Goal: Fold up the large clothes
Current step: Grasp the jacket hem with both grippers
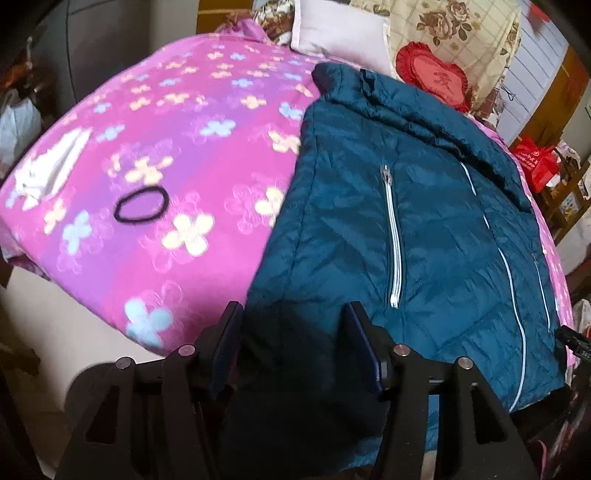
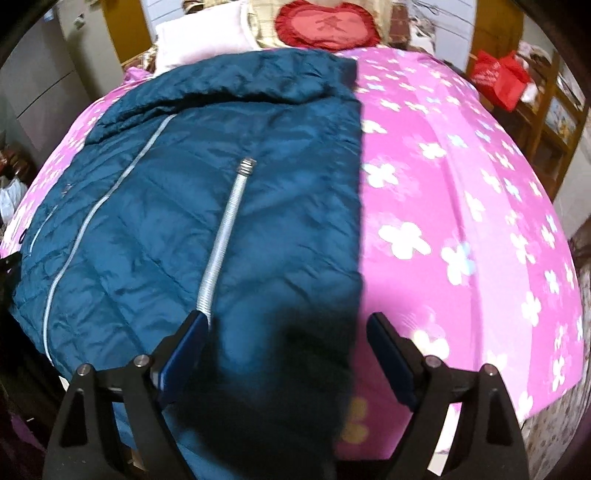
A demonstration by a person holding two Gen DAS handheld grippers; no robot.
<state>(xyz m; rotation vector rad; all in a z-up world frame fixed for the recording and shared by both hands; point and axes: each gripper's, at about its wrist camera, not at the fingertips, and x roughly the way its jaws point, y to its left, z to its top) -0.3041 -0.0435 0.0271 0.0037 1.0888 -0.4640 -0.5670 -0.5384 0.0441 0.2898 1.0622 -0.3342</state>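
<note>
A dark teal quilted jacket (image 1: 424,229) with white zippers lies flat on a pink flowered bedspread (image 1: 177,147), its hood toward the pillows. It also shows in the right wrist view (image 2: 207,192). My left gripper (image 1: 293,314) is open, its fingers straddling the jacket's near left hem corner. My right gripper (image 2: 286,325) is open wide over the jacket's near right hem edge, where dark fabric lies between the fingers. Whether either gripper touches the cloth I cannot tell.
A black hair tie (image 1: 142,205) and a white cloth (image 1: 48,170) lie on the bedspread left of the jacket. A red heart cushion (image 2: 327,24) and pillows (image 1: 340,33) sit at the head. Red bags (image 2: 500,77) stand on shelves to the right.
</note>
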